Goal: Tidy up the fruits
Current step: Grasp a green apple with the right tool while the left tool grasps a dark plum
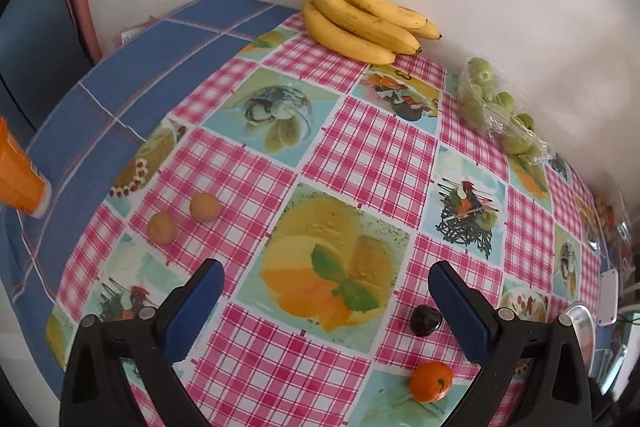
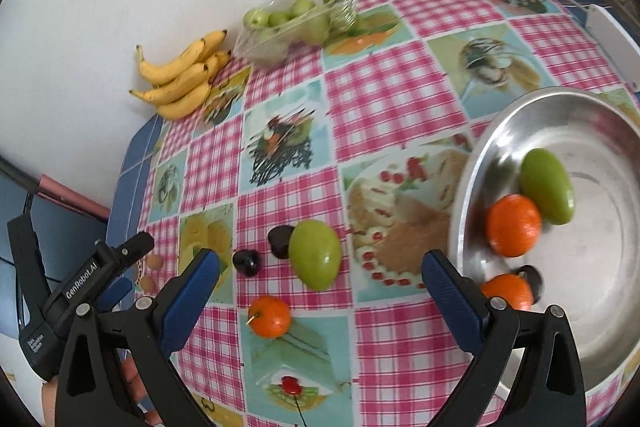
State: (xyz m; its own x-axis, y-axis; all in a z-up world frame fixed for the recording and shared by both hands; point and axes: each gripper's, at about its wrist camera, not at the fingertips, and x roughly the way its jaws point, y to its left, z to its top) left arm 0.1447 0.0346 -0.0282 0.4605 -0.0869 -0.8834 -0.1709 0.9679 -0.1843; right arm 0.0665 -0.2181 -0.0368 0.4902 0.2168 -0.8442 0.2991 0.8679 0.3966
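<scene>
A shiny metal bowl (image 2: 600,131) sits on the glossy plastic tablecloth (image 2: 380,99); green fruits lie in crinkly clear wrap (image 1: 496,115).

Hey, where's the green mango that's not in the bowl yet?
In the right wrist view, the green mango lies on the tablecloth, left of the metal bowl, right beside a dark plum and above a loose orange.
</scene>
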